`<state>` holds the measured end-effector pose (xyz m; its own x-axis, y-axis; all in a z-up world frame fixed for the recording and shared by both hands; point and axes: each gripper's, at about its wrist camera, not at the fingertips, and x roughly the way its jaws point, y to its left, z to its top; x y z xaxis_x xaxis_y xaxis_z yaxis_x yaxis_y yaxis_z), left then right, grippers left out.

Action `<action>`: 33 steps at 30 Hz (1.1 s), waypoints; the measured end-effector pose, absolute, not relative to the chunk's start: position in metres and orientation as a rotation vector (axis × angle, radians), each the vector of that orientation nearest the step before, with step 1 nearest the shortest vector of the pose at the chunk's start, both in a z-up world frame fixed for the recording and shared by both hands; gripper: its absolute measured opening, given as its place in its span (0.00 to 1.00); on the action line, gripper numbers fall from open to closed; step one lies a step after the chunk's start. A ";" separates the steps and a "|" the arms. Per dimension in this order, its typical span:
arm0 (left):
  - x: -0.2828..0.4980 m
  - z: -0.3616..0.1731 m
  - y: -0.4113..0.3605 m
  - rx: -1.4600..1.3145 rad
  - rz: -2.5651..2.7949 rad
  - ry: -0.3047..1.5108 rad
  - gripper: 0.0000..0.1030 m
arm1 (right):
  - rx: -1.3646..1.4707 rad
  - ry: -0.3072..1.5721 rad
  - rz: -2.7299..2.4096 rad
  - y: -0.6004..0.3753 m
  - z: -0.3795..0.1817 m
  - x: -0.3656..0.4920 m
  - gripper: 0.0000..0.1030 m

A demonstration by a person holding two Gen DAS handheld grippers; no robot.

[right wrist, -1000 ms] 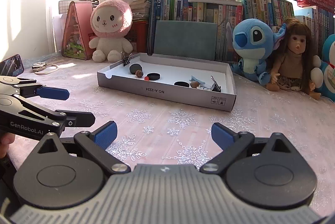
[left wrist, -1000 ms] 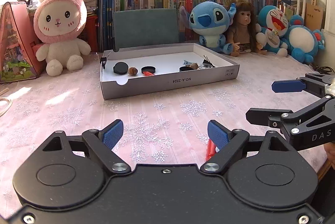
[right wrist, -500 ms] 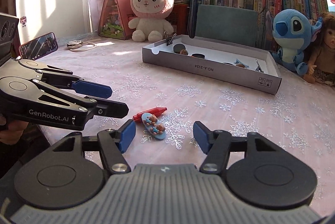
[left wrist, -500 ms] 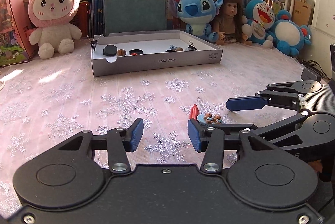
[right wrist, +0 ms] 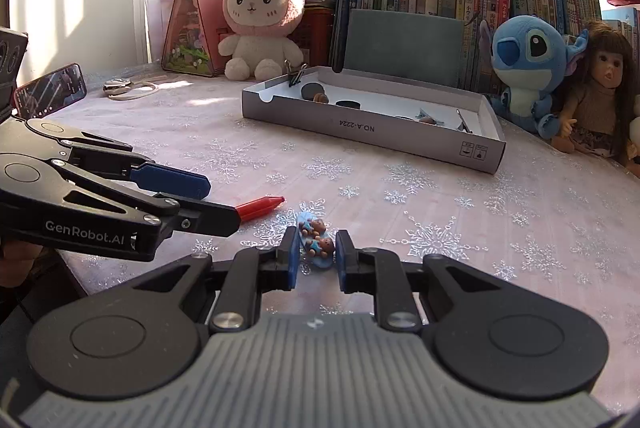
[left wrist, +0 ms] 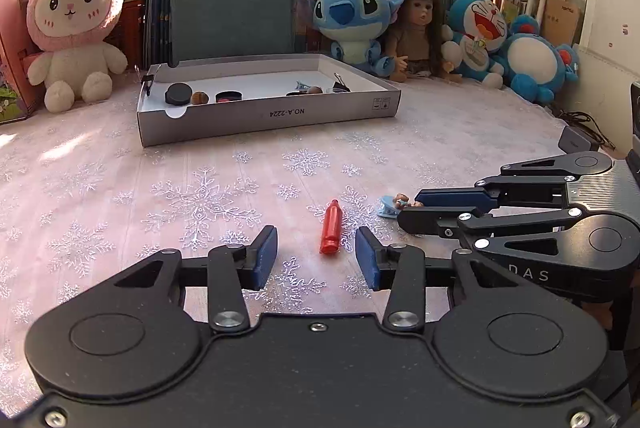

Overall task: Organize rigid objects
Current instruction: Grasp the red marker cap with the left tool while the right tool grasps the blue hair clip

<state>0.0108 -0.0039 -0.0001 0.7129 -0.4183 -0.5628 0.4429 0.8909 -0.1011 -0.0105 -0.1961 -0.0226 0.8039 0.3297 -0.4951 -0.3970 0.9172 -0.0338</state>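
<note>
Right gripper (right wrist: 316,252) is sitting low at the bottom centre of its own view, and its blue pads are clamping a little blue hair clip (right wrist: 316,241) with two tiny bears on it. The clip is lying on the snowflake tablecloth (right wrist: 440,212), just above the middle of the lower half of the frame. In the left wrist view the same clip (left wrist: 390,206) is peeking out at centre right, mostly hidden by the right gripper's fingers (left wrist: 456,199).

Left gripper (left wrist: 316,256) is hanging at lower centre of its view with the jaws closing in. A red crayon-shaped piece (left wrist: 331,232) is lying on the cloth just past the pads and slightly toward the right one; the pads aren't touching it. In the right wrist view the left gripper is coming in from the left edge and that red piece (right wrist: 260,207) is poking out beyond its tip.

The grey cardboard tray (left wrist: 272,118) is sitting further back, upper centre in the left view, holding a black disc (left wrist: 178,94), a walnut-looking thing (left wrist: 199,98) and a few other small bits. Binder clips are gripping its rim. Plush toys, a doll and a row of books are lining the back edge
</note>
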 end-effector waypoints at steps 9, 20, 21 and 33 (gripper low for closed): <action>0.012 -0.005 -0.010 0.140 -0.422 0.585 0.34 | -0.166 0.511 0.343 -0.214 -0.024 -0.011 0.34; 0.017 -0.005 0.006 0.096 -0.323 0.593 0.39 | -0.155 0.510 0.250 -0.225 -0.026 -0.009 0.51; 0.017 -0.005 0.005 0.100 -0.314 0.591 0.40 | -0.144 0.511 0.233 -0.227 -0.025 -0.008 0.51; 0.015 -0.007 -0.014 0.099 -0.168 0.557 0.44 | -0.007 0.511 0.068 -0.244 -0.028 -0.004 0.54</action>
